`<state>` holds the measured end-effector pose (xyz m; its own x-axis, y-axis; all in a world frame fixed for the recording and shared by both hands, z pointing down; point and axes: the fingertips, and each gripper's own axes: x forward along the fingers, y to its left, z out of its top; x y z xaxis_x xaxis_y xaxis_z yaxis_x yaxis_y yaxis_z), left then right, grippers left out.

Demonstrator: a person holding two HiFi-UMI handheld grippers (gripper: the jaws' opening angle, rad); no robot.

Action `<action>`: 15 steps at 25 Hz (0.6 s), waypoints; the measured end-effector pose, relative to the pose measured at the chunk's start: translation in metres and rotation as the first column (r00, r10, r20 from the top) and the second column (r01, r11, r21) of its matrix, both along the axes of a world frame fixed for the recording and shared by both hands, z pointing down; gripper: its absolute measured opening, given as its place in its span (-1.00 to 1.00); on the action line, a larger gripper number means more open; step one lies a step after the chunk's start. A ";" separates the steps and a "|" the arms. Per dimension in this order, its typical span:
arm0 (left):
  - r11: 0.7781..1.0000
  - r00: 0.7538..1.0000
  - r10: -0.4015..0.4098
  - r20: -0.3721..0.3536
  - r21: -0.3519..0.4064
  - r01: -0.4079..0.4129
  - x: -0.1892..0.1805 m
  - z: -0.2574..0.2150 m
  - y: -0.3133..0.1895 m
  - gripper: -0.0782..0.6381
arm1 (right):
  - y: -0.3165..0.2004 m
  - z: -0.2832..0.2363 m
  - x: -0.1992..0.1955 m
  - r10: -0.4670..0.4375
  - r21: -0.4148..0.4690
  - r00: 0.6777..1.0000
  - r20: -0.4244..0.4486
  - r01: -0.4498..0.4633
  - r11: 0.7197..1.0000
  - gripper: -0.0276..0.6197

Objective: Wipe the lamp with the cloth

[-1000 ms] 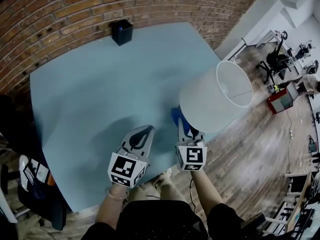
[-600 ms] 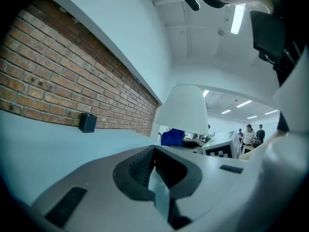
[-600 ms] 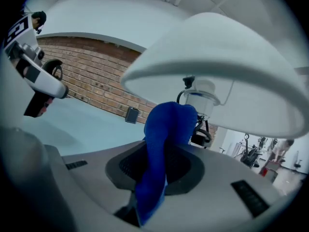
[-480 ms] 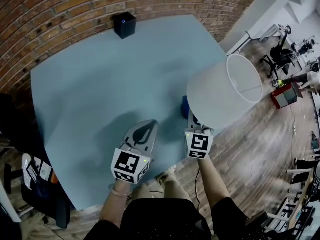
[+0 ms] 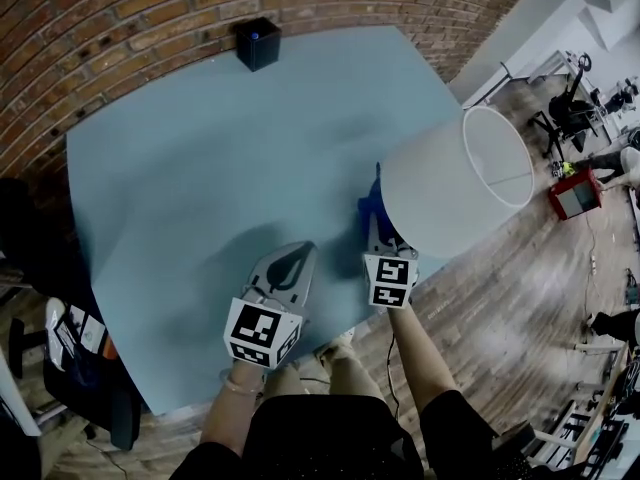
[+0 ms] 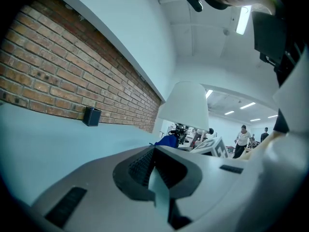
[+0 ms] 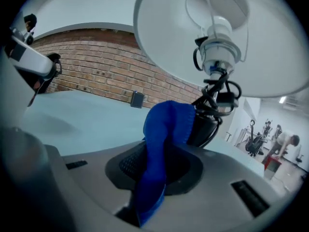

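The lamp's white shade (image 5: 450, 193) stands at the table's right edge, tilted toward the floor side in the head view. My right gripper (image 5: 378, 230) is shut on the blue cloth (image 5: 368, 206), just under the shade's near side. In the right gripper view the cloth (image 7: 164, 129) rises from the jaws and rests against the lamp's dark base (image 7: 205, 124), below the socket (image 7: 219, 47) and shade (image 7: 169, 33). My left gripper (image 5: 290, 258) hovers over the table left of the right one, shut with nothing in it. It sees the shade (image 6: 186, 105) and cloth (image 6: 168, 140) ahead on its right.
The light blue table (image 5: 200, 148) backs onto a brick wall. A small black box (image 5: 257, 43) sits at its far edge, also visible as the black box (image 6: 91, 116) by the wall. Wooden floor, chairs and people lie beyond the table's right side.
My right gripper has moved forward with the cloth, closer in under the lamp shade. The left gripper has stayed about where it was.
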<state>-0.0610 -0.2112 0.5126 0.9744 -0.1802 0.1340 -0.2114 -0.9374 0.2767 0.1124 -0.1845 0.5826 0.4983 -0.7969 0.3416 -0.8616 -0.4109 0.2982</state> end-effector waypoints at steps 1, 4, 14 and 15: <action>1.000 1.000 -0.001 0.003 0.000 0.001 -0.001 0.001 0.000 -0.76 | 0.000 0.006 0.000 0.006 -0.014 1.000 0.022 -0.006 1.000 -0.68; 1.000 1.000 -0.002 0.013 -0.004 0.002 -0.002 0.005 0.002 -0.76 | 0.001 0.019 -0.002 0.012 -0.048 0.997 0.082 -0.009 0.999 -0.68; 1.000 0.998 0.023 0.061 0.005 -0.024 0.008 0.006 0.016 -0.76 | 0.022 0.033 -0.046 -0.124 -0.075 0.921 0.368 0.162 0.984 -0.68; 1.000 0.998 0.025 0.062 0.001 -0.025 0.009 0.004 0.017 -0.76 | 0.029 0.027 -0.051 -0.140 -0.061 0.918 0.371 0.174 0.983 -0.68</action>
